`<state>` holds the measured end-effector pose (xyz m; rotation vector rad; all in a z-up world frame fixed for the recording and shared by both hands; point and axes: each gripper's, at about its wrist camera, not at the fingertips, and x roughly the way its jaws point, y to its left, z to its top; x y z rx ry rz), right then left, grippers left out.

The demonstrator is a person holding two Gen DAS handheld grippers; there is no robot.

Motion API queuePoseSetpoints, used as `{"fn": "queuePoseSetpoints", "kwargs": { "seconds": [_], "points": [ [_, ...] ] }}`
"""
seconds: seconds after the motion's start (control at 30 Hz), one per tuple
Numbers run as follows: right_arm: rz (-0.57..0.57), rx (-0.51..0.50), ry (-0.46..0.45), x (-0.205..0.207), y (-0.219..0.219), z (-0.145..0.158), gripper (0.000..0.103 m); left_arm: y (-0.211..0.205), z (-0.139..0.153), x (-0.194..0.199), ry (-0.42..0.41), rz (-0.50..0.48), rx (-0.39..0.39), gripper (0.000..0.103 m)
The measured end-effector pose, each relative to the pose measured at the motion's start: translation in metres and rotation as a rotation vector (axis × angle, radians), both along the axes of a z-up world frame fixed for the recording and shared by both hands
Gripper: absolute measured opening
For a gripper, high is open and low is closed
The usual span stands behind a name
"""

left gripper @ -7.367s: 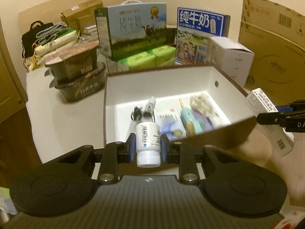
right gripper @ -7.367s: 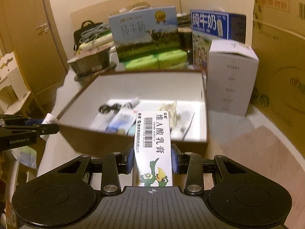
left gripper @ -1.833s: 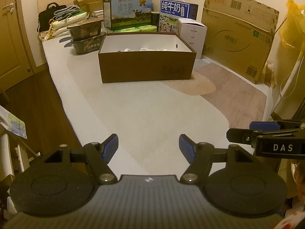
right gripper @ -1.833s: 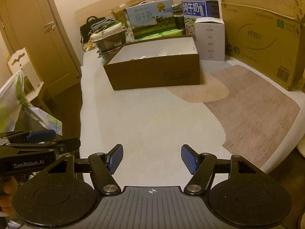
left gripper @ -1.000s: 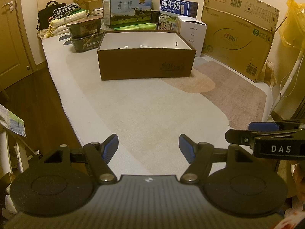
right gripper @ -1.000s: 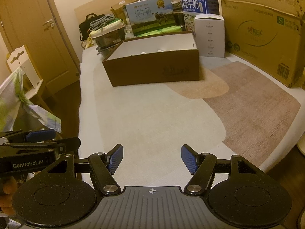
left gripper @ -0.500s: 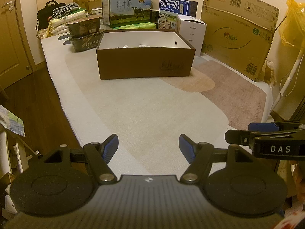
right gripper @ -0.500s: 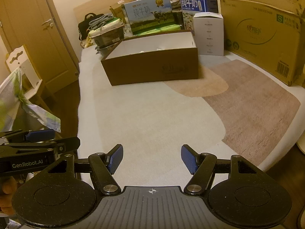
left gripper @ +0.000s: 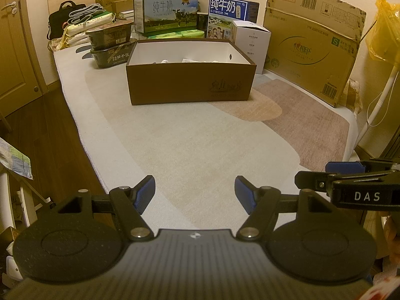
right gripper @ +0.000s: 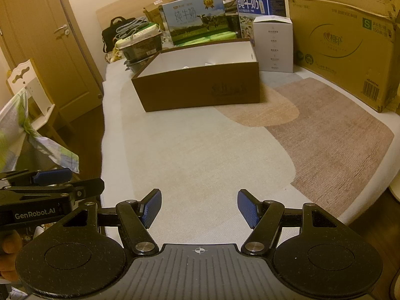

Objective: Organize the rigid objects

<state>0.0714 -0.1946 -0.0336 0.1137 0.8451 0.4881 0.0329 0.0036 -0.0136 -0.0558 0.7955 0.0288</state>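
Dark wood floor [left gripper: 37,125] runs along the left side of a pale rug [left gripper: 190,145], which carries everything of interest. At the rug's far left corner lie a black bag [left gripper: 60,22], stacked soft packs and two dark trays [left gripper: 110,47] piled one on the other. Just right of the trays, toward the far edge and well apart from both grippers, sits the brown cardboard box [left gripper: 190,82], open-topped with white inner walls; only slivers of white items show above its near wall, too small to tell apart. Behind the box stand a green-and-blue milk carton [left gripper: 165,12] and a blue milk carton [left gripper: 230,12], with a white box [left gripper: 252,42] just beside the brown box's far right corner. A large flat cardboard carton [left gripper: 312,42] leans along the rug's right edge, next to a brown patch of the rug's pattern. At the near edge, the left gripper [left gripper: 195,192] hangs over bare rug with its blue pads spread wide and nothing between them. The right gripper [right gripper: 198,206] is likewise parted and empty, pointing down at the rug; in the left wrist view it [left gripper: 345,175] shows side-on at the right. A fingertip shows at the lower left of the right wrist view.
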Motion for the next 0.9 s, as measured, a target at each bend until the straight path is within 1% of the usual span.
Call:
{"fn": "queuePoseSetpoints", "kwargs": {
  "seconds": [0.8,0.9],
  "points": [
    [-0.007,-0.001,0.007,-0.0006,-0.0025,-0.0054,0.067,-0.0057,-0.0049,0.0046,-0.004,-0.002,-0.003,0.068],
    [-0.008,-0.002,0.007,-0.0005,-0.0029,-0.0059,0.067,-0.0028,-0.0043,0.0048,0.003,0.003,-0.013,0.068]
  ]
}}
